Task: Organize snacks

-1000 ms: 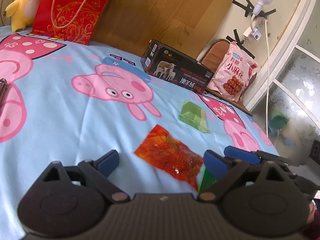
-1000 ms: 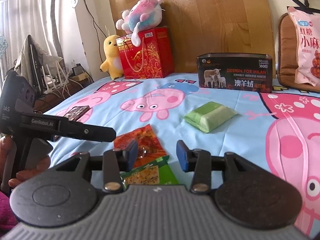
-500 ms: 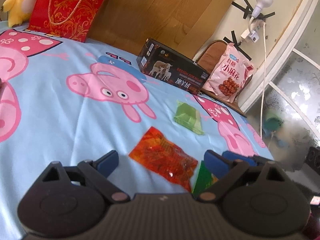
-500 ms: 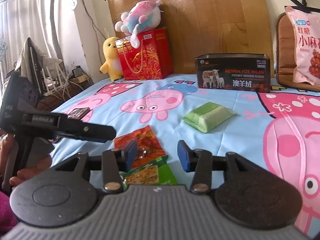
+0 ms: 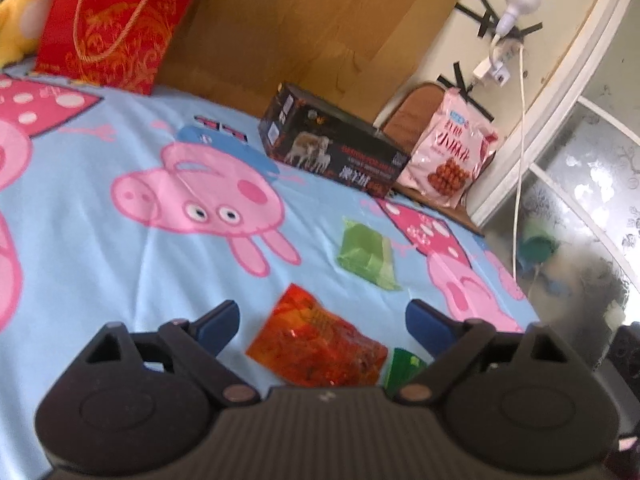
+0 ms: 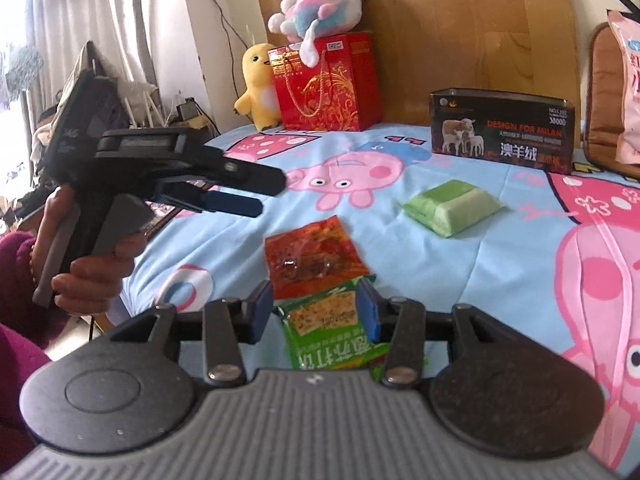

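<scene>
— While the right hand-held gripper (image 6: 315,312) hangs low over the bed, where does its target lie?

— Directly ahead and beneath it: the green printed foil snack packet (image 6: 334,330) lies flat on the blue cartoon-pig bedsheet (image 6: 460,276), its long axis running roughly along the fingers. The blue fingertips (image 6: 261,310) stand either side of the packet's far end, moderately parted, and they grip nothing; whether they touch the foil cannot be told.

— And the other arm?

— The left hand-held gripper (image 5: 322,326) is wide open and empty, above the sheet. The red translucent snack pouch (image 5: 320,346) lies between its fingers, slightly diagonal, its corner overlapping the green packet's far end.

— So which arm is nearer each?

— Judging by position, right for the green packet, left for the red pouch. The pale green wrapped block (image 6: 452,208) sits well apart, farther up the bed.
</scene>
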`<state>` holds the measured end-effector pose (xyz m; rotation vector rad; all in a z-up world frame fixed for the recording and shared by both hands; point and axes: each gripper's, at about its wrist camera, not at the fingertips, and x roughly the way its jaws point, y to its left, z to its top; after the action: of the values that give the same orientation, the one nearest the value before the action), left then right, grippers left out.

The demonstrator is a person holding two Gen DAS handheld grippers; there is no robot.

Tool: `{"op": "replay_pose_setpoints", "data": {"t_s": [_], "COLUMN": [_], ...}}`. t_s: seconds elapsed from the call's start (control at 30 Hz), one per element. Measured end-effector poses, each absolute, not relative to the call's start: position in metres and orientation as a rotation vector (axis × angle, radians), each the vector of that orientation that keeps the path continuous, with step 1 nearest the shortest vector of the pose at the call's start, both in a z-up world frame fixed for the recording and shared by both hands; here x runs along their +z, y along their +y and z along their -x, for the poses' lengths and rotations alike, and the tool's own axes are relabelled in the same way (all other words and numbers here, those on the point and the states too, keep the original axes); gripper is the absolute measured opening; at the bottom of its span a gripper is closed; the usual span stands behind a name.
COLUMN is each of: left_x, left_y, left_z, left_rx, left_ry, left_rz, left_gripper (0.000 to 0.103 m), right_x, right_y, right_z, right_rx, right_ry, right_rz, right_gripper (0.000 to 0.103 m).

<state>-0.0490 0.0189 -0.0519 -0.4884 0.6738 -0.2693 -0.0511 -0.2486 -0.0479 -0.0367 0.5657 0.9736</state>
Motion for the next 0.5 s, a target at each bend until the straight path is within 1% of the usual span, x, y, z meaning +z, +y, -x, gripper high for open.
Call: {"op": "replay_pose_setpoints", "data": {"t_s": [0.1, 0.13, 0.2, 0.33, 0.37, 0.47, 0.5], "left_x": [-0.052, -0.05, -0.045, -0.04, -0.04, -0.045, -0.048], "left_y": [0.014, 0.012, 0.008, -0.004, -0.01, -0.028, -0.034], "left_z": [0.051, 0.053, 0.059, 0.064, 0.064, 0.061, 0.059], "left_rx": [-0.289, -0.296, -0.317, -0.411, -0.441, -0.496, -0.505], "left_ry": [0.678, 0.671, 0.656, 0.661, 0.67, 0.702, 0.723], "left_rz": [0.5, 0.491, 0.481, 0.473, 0.465, 0.431, 0.425], "left_gripper": [0.093, 0.093, 0.093, 0.093, 0.093, 0.092, 0.089], "right_x": [-0.047, -0.046, -0.047, -0.054, -0.057, -0.068, -0.071], "right_y": [-0.248, -0.251, -0.261, -0.283, -0.286, -0.284, -0.281], "right_z": [0.058, 0.058, 0.056, 0.057, 0.061, 0.078, 0.083], "right_rx": [0.969, 0.962, 0.947, 0.916, 0.922, 0.92, 0.913], "right_ry": [0.539, 0.534, 0.554, 0.601, 0.606, 0.577, 0.546], "right_rz": [0.099, 0.106, 0.081, 0.054, 0.078, 0.187, 0.222], "right_gripper": [0.059, 0.06, 0.067, 0.071, 0.075, 0.075, 0.075]}}
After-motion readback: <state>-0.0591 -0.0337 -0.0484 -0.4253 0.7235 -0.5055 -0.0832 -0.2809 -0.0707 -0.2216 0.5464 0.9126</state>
